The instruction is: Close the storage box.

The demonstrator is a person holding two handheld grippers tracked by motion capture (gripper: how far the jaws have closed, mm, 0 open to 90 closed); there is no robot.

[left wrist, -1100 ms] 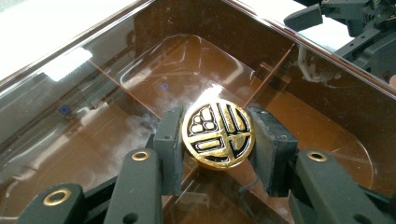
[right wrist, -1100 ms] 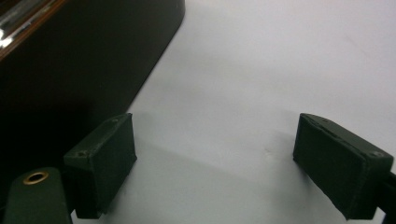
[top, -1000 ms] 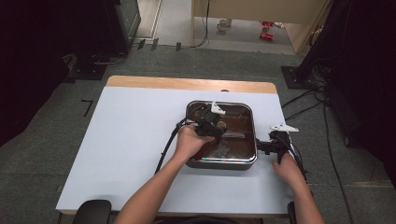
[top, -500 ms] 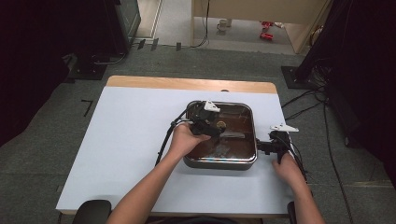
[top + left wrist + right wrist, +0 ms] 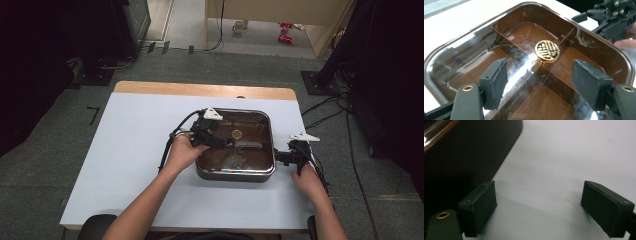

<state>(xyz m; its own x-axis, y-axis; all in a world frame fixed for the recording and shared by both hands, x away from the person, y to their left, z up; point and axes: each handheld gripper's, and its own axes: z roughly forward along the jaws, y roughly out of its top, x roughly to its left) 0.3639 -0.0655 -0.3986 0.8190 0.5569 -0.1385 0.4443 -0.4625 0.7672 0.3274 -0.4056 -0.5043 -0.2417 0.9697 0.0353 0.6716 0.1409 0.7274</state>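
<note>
A square pot [image 5: 235, 172] with a brown glass lid [image 5: 506, 45] sits on the white table [image 5: 125, 150]. The left gripper [image 5: 544, 82] hovers over the lid, its fingers [image 5: 495, 80] spread apart on either side of the gold knob [image 5: 547, 50]. The right gripper [image 5: 544, 210] rests just beside the pot's right wall, fingers wide apart, holding nothing.

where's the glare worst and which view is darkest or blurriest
Left gripper view: white glare streaks across the clear lid beside the gold knob, jaw pads soft. Right gripper view: dimmest, the pan wall almost black, pads blurred. High view: even light on the table, dark surroundings.
</note>
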